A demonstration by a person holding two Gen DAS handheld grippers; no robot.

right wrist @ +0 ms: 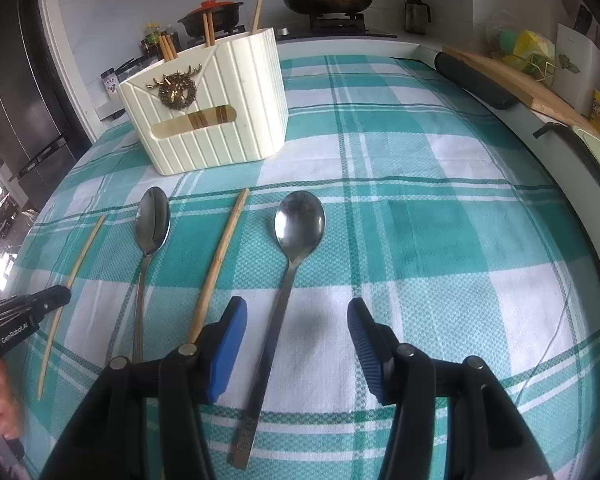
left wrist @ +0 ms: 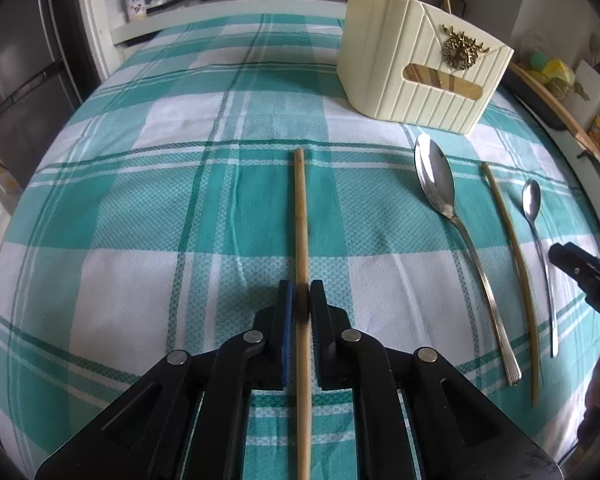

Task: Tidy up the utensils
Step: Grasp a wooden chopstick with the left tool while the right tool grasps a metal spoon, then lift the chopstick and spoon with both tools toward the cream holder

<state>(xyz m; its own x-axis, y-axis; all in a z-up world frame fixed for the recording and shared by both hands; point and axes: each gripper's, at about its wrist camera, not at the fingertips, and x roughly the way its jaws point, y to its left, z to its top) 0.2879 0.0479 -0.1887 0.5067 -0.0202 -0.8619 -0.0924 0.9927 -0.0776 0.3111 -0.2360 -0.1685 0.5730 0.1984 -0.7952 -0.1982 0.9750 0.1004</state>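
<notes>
Bamboo chopstick [left wrist: 302, 240]: we've got the left gripper [left wrist: 300, 300] clamped on it, pads pinching the stick about halfway down its length while it lies on the checked cloth [left wrist: 140, 200].
Step in hand: looks to us like the pick-up of this chopstick, first leg of getting it into the cream holder [left wrist: 412, 76].
Chopstick axis: runs straight away from the left wrist camera, far tip aimed toward the back of the table, near end passing back between the fingers and under the gripper body.
Right gripper [right wrist: 296, 320]: jaws standing apart, nothing pinched; the wide spoon [right wrist: 292, 264] has its handle lying between the blue pads [right wrist: 228, 344], not touched as far as we can tell.
Spoon axis: bowl away from us toward the holder, handle end nearest the right camera, leaning a bit left.
Other bits: a second chopstick [right wrist: 220, 256] and a narrower spoon [right wrist: 150, 240] sit between the two grippers, all roughly parallel.
Holder: back of the cloth, well apart from both grippers, several chopsticks already poking out the top.
Next move, our guess: lift, tip the stick upright, carry it over the holder's open top; a mid-length pinch could let it swing, so go easy.
</notes>
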